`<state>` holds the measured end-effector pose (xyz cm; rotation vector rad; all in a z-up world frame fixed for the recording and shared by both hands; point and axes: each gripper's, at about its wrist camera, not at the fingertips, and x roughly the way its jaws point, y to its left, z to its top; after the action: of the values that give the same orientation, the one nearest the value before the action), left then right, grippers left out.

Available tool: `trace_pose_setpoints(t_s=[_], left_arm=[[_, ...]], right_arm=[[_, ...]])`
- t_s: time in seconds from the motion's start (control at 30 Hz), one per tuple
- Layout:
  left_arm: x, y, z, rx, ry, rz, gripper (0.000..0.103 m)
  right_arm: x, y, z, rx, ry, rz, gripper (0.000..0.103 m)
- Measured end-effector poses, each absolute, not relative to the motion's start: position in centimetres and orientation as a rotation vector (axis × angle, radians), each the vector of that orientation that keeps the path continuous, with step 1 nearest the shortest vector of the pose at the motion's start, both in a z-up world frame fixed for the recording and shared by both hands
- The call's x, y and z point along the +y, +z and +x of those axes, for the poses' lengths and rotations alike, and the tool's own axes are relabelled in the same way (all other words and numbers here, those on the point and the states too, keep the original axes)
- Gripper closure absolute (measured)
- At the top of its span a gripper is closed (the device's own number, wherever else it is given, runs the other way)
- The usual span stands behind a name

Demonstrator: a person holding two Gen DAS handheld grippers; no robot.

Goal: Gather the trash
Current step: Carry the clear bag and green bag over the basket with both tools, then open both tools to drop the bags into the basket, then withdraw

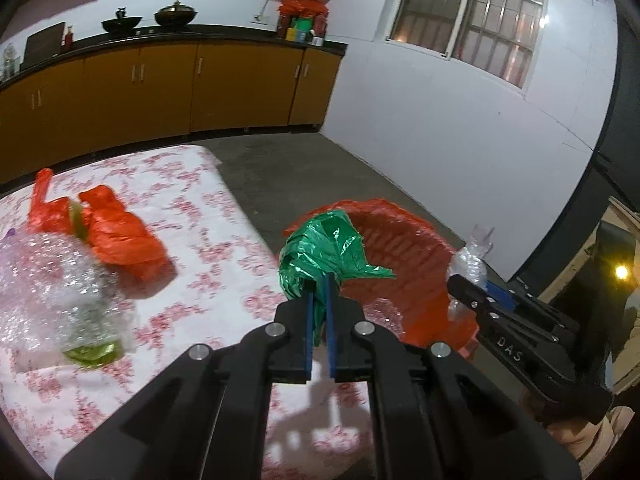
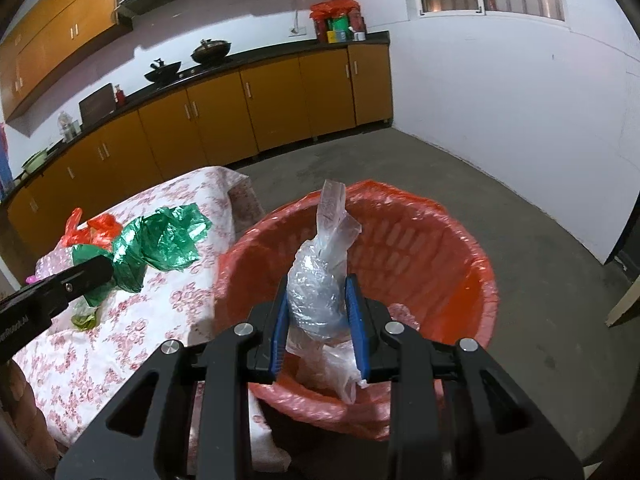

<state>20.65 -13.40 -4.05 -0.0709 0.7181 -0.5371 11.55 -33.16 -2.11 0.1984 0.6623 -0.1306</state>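
1. The green bag (image 1: 320, 256) is crumpled and clamped between the nearly closed jaws of the left gripper (image 1: 319, 280); it sits at the table's edge, next to the bin's rim, its loose end fanning toward the bin.
2. The clear bag (image 2: 320, 280), a knotted wad of plastic, is clamped between the right gripper's (image 2: 320, 300) blue pads above the bin's mouth, long axis upright, its twisted tail pointing up and away.
3. The red bin (image 2: 460, 248), lined with red plastic, stands on the floor against the table's corner.
4. The table (image 1: 200, 216) wears a white cloth with a red floral print; a red bag (image 1: 120, 232) and bubble wrap (image 1: 52, 280) lie on it.
5. Beyond are a grey floor, yellow cabinets (image 1: 168, 88) under a black counter with two woks, white walls and a barred window (image 1: 472, 16).
6. Both grippers tilt downward, the left one beside the bin, the right one over it.
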Motion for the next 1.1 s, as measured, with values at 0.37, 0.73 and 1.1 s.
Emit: trace_pose_setpoints(t_s=[0.37, 0.73, 1.1], left_arm=[[-17.2, -4.8, 21.6, 0.730, -0.602, -0.069, 0.096], [-20.0, -5.9, 22.8, 0.765, -0.631, -0.065, 0.096], [-19.9, -7.4, 23.4, 0.805, -0.608, -0.062, 0.076]], right_arm=[[-36.3, -2.0, 12.0, 0.636, -0.187, 0.235, 0.075], [-38.1, -2.1, 12.8, 0.623, -0.215, 0.281, 0.075], [-38.3, -2.7, 12.4, 0.625, -0.237, 0.281, 0.050]])
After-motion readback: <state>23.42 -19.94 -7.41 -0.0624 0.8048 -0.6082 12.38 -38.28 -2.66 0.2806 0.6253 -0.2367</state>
